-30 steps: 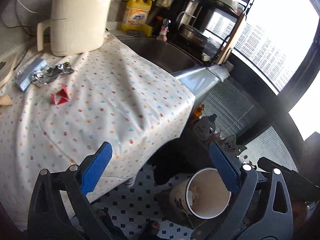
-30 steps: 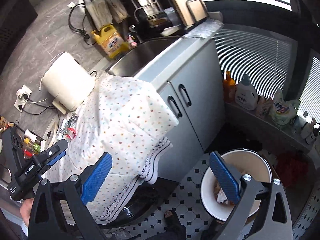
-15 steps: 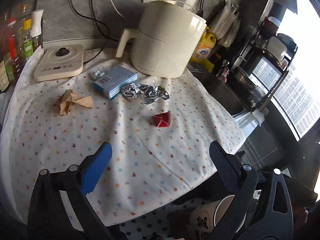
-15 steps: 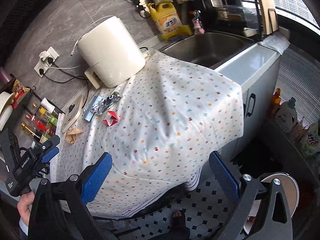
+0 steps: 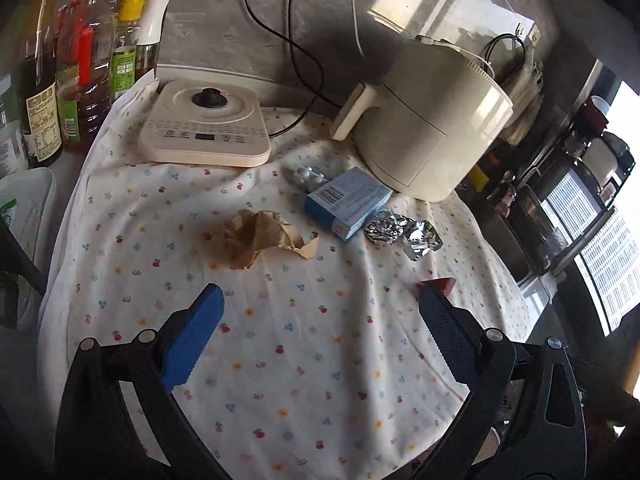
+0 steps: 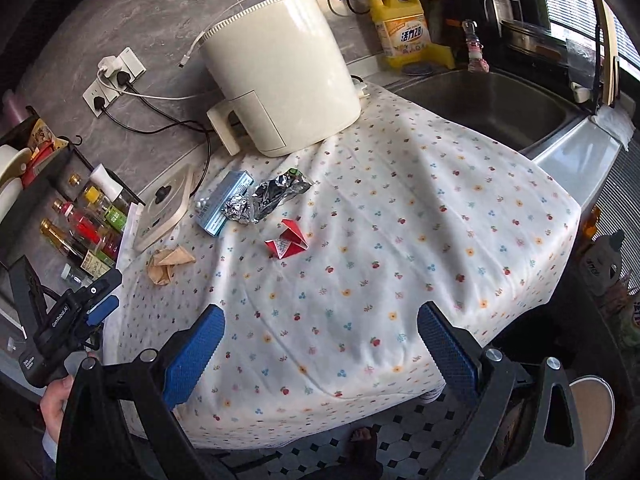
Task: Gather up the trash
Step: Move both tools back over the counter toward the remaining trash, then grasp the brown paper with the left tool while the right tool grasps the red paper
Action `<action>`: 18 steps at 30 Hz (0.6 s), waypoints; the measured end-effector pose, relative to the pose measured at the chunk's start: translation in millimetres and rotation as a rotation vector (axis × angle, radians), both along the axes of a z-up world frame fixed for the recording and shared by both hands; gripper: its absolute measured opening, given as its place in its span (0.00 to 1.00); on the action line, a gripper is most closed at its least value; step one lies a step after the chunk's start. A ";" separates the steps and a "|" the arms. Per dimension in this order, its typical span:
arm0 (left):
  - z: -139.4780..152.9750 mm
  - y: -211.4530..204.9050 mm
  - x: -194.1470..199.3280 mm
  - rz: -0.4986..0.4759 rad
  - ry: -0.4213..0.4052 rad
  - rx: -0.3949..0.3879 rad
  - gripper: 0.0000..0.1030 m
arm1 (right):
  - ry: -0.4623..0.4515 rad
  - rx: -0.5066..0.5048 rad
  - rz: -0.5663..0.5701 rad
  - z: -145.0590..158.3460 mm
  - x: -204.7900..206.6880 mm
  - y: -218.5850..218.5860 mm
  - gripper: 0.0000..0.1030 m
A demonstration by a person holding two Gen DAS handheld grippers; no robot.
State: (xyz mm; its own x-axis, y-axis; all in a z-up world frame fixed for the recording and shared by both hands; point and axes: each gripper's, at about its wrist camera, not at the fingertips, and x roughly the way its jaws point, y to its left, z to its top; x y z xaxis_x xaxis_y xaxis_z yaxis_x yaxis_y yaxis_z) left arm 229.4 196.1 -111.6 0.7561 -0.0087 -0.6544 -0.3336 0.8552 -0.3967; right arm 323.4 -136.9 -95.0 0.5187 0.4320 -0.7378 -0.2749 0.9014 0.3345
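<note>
presently your left gripper (image 5: 316, 336) has its jaws wide apart with nothing between them, poised above the cloth (image 5: 304, 360) and aimed toward the brown paper (image 5: 266, 236), which lies ahead of the left pad. your right gripper (image 6: 320, 340) is likewise spread and unloaded, held over the near edge of the cloth, facing the red wrapper (image 6: 286, 238). open jaws on both sides suit a pick not yet begun.

trash noted on the cloth: brown paper, red wrapper, foil (image 5: 400, 232), blue box (image 5: 346, 200) touching the foil, and a pill blister (image 5: 308, 176) just behind the box. all sit near the fryer (image 6: 280, 68), well apart from the bin (image 6: 592, 404), which stands on the floor at your right. judgement: the right gripper should carry pieces there; crumpled foil may slip from the pads.
</note>
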 end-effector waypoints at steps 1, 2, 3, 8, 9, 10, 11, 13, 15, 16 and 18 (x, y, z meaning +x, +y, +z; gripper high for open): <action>-2.7 7.4 2.1 0.003 0.001 -0.006 0.94 | 0.000 -0.002 0.000 -1.0 1.9 6.3 0.92; -5.5 14.0 4.7 0.005 0.003 -0.010 0.94 | -0.002 -0.004 -0.001 -1.9 3.6 12.3 0.92; -8.5 20.4 7.5 0.005 0.005 -0.014 0.94 | -0.005 -0.007 -0.004 -3.4 5.1 18.2 0.92; -25.1 46.1 28.8 -0.009 0.033 -0.043 0.94 | 0.009 -0.007 -0.027 -14.2 13.8 42.3 0.92; -28.4 48.8 34.1 -0.017 0.040 -0.050 0.94 | 0.009 -0.009 -0.028 -15.7 15.0 46.4 0.92; -31.9 50.8 39.8 -0.027 0.050 -0.054 0.94 | 0.009 -0.015 -0.030 -17.2 16.3 50.4 0.92; -35.6 52.6 45.5 -0.033 0.063 -0.055 0.94 | 0.011 -0.019 -0.035 -18.6 18.0 53.8 0.92; -42.1 56.0 54.9 -0.043 0.079 -0.064 0.94 | 0.017 -0.020 -0.045 -21.2 21.6 58.4 0.92; -47.2 58.6 61.4 -0.051 0.086 -0.070 0.94 | 0.017 -0.032 -0.049 -23.3 26.0 63.1 0.92; -49.5 59.0 64.7 -0.055 0.092 -0.071 0.94 | 0.018 -0.040 -0.049 -24.9 28.3 65.8 0.92; -53.8 59.2 69.7 -0.067 0.104 -0.074 0.93 | 0.026 -0.057 -0.048 -29.0 34.2 71.3 0.92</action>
State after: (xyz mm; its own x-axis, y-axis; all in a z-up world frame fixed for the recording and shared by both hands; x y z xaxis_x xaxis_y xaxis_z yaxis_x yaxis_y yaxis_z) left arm 299.2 255.4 -165.3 0.6807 -0.1081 -0.7246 -0.3187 0.8469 -0.4257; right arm 357.7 -65.6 -124.0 0.5182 0.3638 -0.7740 -0.2223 0.9312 0.2888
